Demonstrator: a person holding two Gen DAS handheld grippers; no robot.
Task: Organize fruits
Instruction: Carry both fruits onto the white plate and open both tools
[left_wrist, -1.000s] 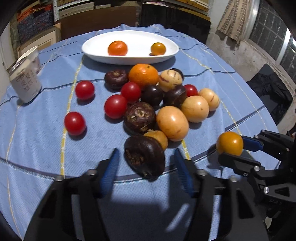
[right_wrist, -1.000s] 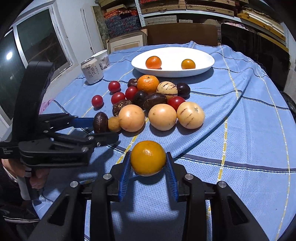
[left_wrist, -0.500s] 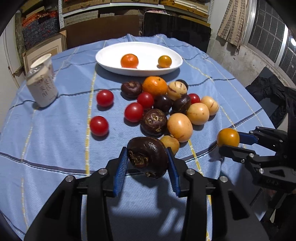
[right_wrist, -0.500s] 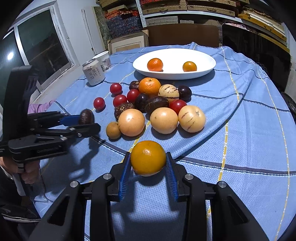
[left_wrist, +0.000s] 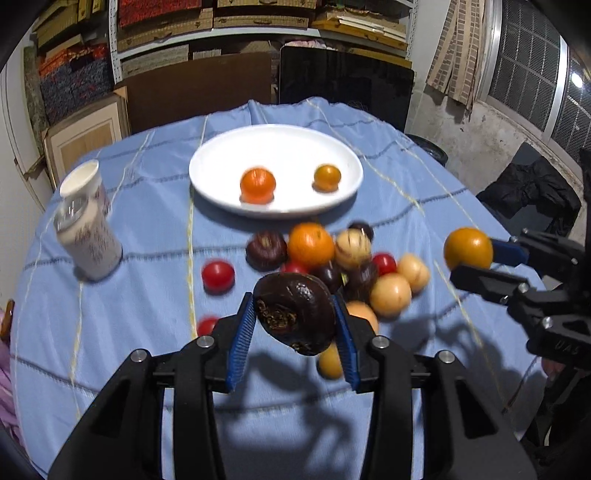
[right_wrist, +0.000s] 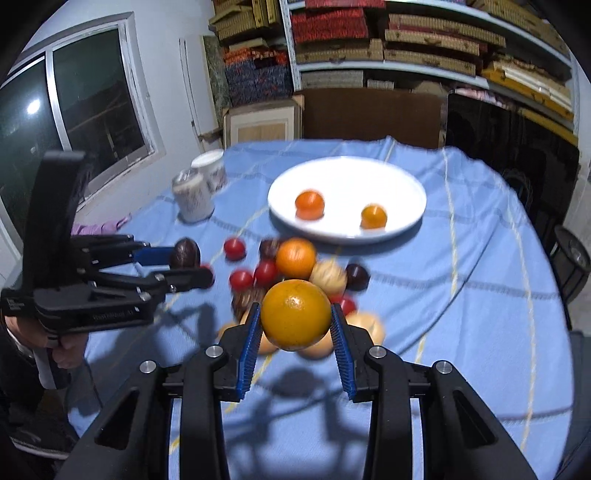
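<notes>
Pointing down toward the counter (left_wrist: 155, 229), the left gripper (left_wrist: 295, 317) is clamping a dark brown wrinkled fruit (left_wrist: 295, 314) between its blue pads, clear of the blue cloth. Beside it, the right gripper (right_wrist: 295, 321) is squeezing an orange fruit (right_wrist: 295, 314) in the same way, also off the cloth. In the right wrist view a hand (right_wrist: 62, 350) is gripping the left tool's handle at the picture's lower left edge; most of that hand is sitting in shadow. Beyond both grippers, the white plate (left_wrist: 221, 162) is carrying two small orange fruits, well apart from each other. Between plate and grippers, the fruit pile (left_wrist: 351, 266) is lying blurred, partly hidden behind the held fruits. A can (left_wrist: 88, 240) and a cup (left_wrist: 83, 181) are standing at the left.
</notes>
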